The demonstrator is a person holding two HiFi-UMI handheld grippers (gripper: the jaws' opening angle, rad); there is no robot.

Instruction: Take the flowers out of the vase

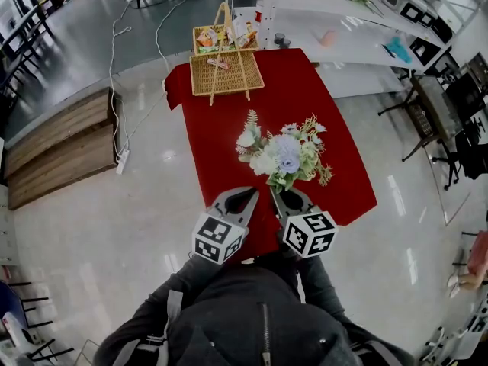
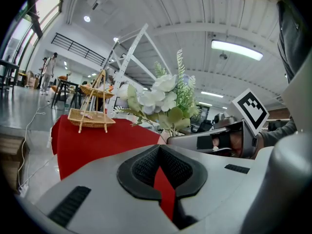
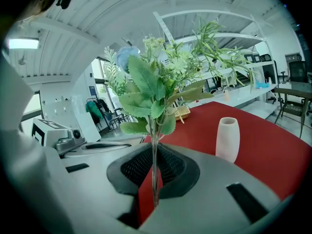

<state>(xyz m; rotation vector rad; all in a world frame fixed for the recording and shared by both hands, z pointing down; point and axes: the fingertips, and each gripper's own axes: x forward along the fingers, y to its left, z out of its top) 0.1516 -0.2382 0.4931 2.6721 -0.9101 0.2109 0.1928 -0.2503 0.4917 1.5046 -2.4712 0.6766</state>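
A bunch of white, pale blue and green artificial flowers (image 1: 286,155) hangs over the red-clothed table (image 1: 221,151). My right gripper (image 1: 276,192) is shut on its thin stems near the table's front edge. In the right gripper view the stems (image 3: 155,174) run up between the pads, and the leaves and blooms (image 3: 151,91) stand above the jaws. The small white vase (image 3: 227,139) stands upright and empty on the red cloth, to the right of the jaws and apart from the flowers. My left gripper (image 1: 254,192) sits beside the right one, shut with nothing in it (image 2: 158,149); the bouquet (image 2: 163,99) is ahead of it.
A flat wicker basket (image 1: 226,71) with a tall handle stands at the table's far end, with a second basket of small items (image 1: 217,36) behind it. White shelving (image 1: 343,29) lies beyond. A chair and desk (image 1: 446,128) stand to the right, and wooden pallets (image 1: 61,147) to the left.
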